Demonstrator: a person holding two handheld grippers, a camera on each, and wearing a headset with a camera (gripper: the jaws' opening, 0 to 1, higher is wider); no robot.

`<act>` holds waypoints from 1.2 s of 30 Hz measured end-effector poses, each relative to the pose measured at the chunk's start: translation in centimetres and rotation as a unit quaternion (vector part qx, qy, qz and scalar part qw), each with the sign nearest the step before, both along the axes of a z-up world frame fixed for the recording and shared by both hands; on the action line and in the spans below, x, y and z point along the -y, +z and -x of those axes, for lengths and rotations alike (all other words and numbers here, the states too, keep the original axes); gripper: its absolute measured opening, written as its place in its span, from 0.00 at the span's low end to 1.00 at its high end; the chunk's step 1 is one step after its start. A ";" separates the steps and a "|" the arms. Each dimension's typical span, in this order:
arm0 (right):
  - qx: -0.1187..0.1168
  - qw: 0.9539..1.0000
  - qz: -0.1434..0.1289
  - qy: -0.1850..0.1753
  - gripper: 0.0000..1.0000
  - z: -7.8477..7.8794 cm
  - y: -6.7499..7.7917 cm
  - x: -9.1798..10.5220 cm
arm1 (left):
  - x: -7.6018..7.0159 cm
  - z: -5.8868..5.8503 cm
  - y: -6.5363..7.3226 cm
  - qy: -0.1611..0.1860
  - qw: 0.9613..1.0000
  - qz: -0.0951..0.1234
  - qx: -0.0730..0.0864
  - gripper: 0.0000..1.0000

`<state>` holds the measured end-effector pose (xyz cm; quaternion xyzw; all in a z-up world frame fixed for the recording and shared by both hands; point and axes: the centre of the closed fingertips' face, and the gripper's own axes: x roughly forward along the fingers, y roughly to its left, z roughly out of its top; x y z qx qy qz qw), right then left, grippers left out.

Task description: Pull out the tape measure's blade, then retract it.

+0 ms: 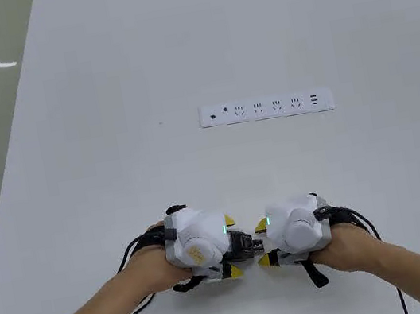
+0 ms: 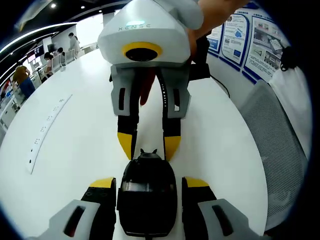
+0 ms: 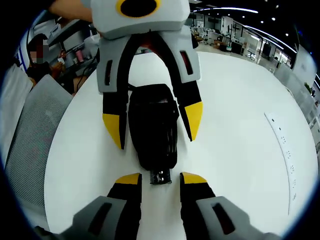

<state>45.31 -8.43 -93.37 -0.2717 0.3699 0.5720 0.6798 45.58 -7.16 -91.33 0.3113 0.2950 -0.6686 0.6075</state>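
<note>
- Two handheld grippers met nose to nose near the front edge of a white workbench, a power strip lying well apart behind them.
- The black tape measure lay on the bench between them. The left gripper had its jaws set close against both sides of the case, apparently clamping it.
- The right gripper had its jaws parted, one on each side of the blade's end hook, with a gap showing on both sides.
- Only the hook stood out from the case mouth, and no length of blade was drawn.
- By that showing the task had barely begun: the hook was still to be pinched, and the pull-out and the retraction were both left to do.
</note>
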 end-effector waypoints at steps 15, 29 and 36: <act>0.008 1.000 0.006 0.007 0.23 -0.3 -0.3 0.3 | 0.3 -0.1 -0.2 -0.007 1.000 -0.003 0.007 0.45; 0.020 1.000 0.007 0.017 0.17 -0.1 -0.4 0.2 | 0.2 -0.2 -0.2 -0.010 1.000 -0.005 0.010 0.44; 0.024 0.999 0.007 0.030 0.17 0.3 -0.4 0.0 | 0.2 -0.2 -0.3 -0.010 1.000 -0.006 0.010 0.44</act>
